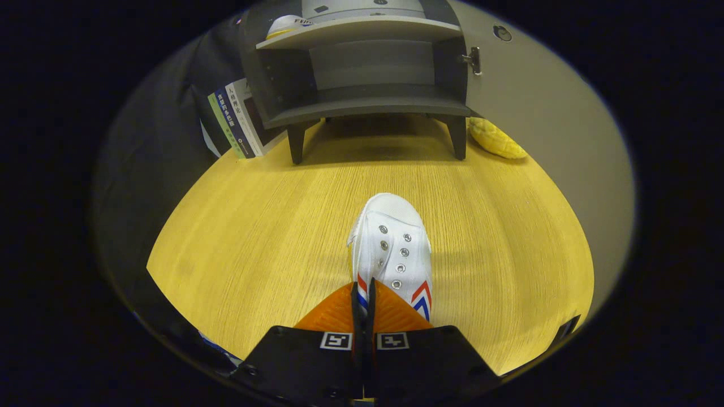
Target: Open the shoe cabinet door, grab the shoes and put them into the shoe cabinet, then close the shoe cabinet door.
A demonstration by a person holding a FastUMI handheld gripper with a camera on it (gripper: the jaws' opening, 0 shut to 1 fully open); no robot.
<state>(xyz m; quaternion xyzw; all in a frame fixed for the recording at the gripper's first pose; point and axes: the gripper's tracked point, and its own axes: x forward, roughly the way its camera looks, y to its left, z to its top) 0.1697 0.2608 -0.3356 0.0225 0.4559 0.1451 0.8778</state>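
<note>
Cabinet [362, 85] door [543, 113] opened; one shoe [288, 24] shelved. Second shoe [393, 249] pinched in near-closed tool [363, 294], cabinet at 12 o'clock; placing, closing left.

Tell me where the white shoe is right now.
In the gripper view the white shoe sits on the wooden table, its heel edge pinched in the claw, toe pointing at the open shoe cabinet beyond.

Hand-held gripper [363, 297] pointed forward and angled down. Orange fingers [334, 314] drawn nearly together, only a thin slit left between the pads. Slit pinches the near edge of the white shoe [393, 246], one pad on either side. Black finger mounts with square markers sit side by side, level.
</note>
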